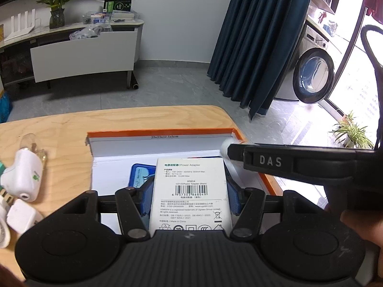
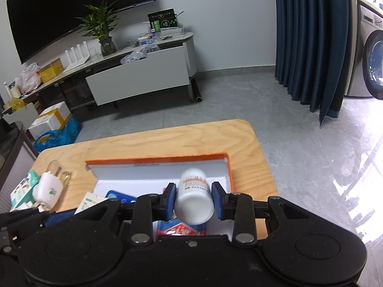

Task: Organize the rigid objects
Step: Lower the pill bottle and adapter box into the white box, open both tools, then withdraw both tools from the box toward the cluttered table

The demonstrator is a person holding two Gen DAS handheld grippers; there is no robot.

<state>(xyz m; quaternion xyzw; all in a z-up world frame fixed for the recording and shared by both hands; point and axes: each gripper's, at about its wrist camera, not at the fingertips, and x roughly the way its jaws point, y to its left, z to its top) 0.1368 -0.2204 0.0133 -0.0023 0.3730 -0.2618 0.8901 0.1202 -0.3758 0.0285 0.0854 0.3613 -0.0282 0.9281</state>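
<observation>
Left wrist view: left hand-held gripper (image 1: 189, 196) grips the power adapter box (image 1: 190, 191) at frame centre, long axis pointing away, above the orange-rimmed tray (image 1: 158, 132); right hand-held gripper (image 2: 194, 199) grasps a white bottle (image 2: 194, 198) lengthwise

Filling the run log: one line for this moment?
left: holds adapter box | right: holds bottle | both over orange tray

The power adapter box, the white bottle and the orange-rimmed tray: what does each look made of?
Power adapter box: matte printed cardboard, judging by its flat faces and barcode.
White bottle: probably glossy plastic, with a paper label.
Orange-rimmed tray: likely paperboard, with folded white walls.
</observation>
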